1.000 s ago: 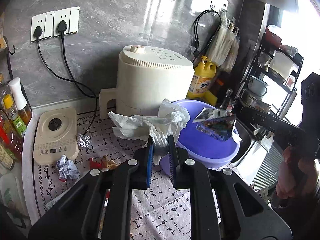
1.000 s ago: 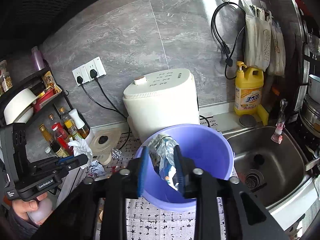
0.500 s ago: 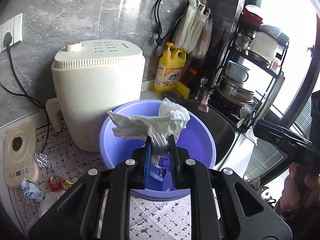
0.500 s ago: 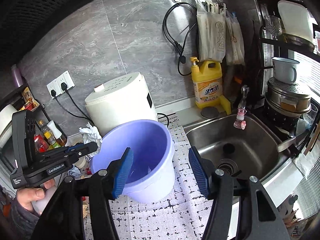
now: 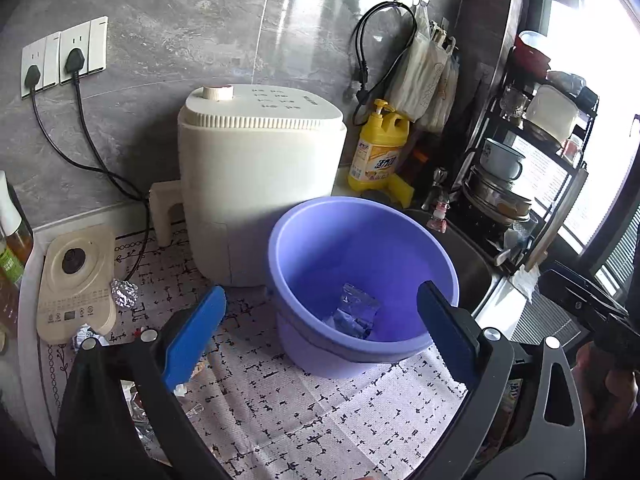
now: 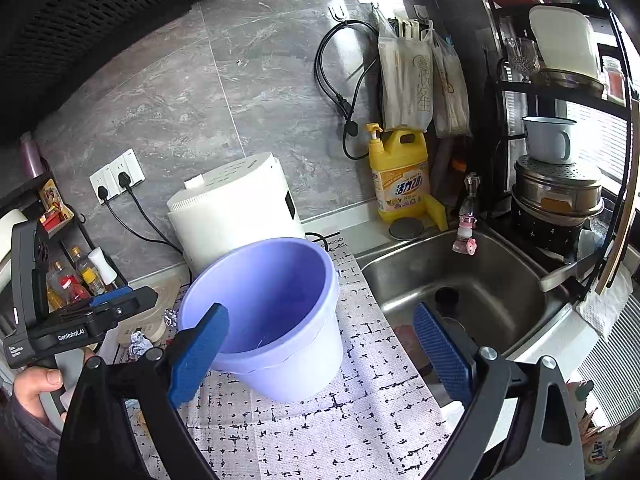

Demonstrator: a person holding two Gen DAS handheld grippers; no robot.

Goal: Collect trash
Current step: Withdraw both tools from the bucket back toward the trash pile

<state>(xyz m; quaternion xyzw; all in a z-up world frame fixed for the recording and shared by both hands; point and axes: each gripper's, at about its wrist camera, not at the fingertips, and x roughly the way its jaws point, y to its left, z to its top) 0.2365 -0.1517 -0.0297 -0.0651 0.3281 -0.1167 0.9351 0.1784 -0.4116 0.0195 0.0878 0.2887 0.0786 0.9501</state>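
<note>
Foil ball [image 5: 124,293]: at 9 o'clock of the lavender bucket [image 5: 362,272], by the air fryer [image 5: 260,176]; probably light and crushable, best pinched across its middle.
Crumpled wrapper [image 5: 85,335]: at 8 o'clock, beside the cream induction hob [image 5: 74,280]; likely soft, springy.
Bucket contents: a clear wrapper [image 5: 354,312] lies on the bottom.
Left gripper [image 5: 320,336]: jaws spread wide, holding nothing, hovering at the bucket's near rim.
Right gripper [image 6: 322,350]: equally wide, empty.

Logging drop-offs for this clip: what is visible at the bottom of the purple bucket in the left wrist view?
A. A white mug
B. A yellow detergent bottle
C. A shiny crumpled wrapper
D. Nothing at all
C: a shiny crumpled wrapper lies on the floor of the bucket, seen between the open left tongs.
</note>
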